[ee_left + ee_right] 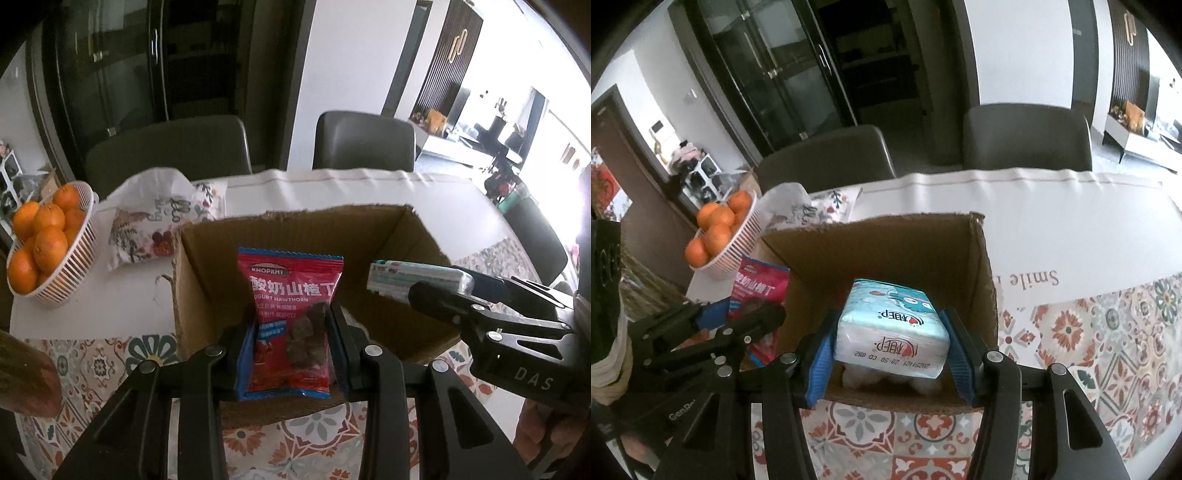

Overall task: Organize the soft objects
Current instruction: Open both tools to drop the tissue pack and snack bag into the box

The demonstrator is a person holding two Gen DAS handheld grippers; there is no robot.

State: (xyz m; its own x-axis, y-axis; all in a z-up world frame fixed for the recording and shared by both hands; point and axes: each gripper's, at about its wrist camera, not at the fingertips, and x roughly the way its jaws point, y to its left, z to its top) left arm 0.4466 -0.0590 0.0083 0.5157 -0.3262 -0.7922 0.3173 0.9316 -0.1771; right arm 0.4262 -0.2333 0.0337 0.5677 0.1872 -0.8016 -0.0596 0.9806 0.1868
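Observation:
An open cardboard box [384, 229] stands on the patterned tablecloth; it also shows in the right wrist view [923, 243]. My left gripper [291, 332] is shut on a red yogurt hawthorn snack bag [291, 314], held upright over the box's near left part. My right gripper [890, 332] is shut on a pale blue tissue pack [890, 325], held over the box. Something white and fluffy [890, 380] lies in the box beneath the pack. The tissue pack [417, 280] and right gripper appear at right in the left wrist view; the snack bag [761, 295] appears at left in the right wrist view.
A white basket of oranges [55, 236] stands at the table's far left, also in the right wrist view [727, 232]. A floral fabric pouch [159, 225] lies beside it. Two grey chairs [365, 140] stand behind the table. A brown object [26, 376] is at the left edge.

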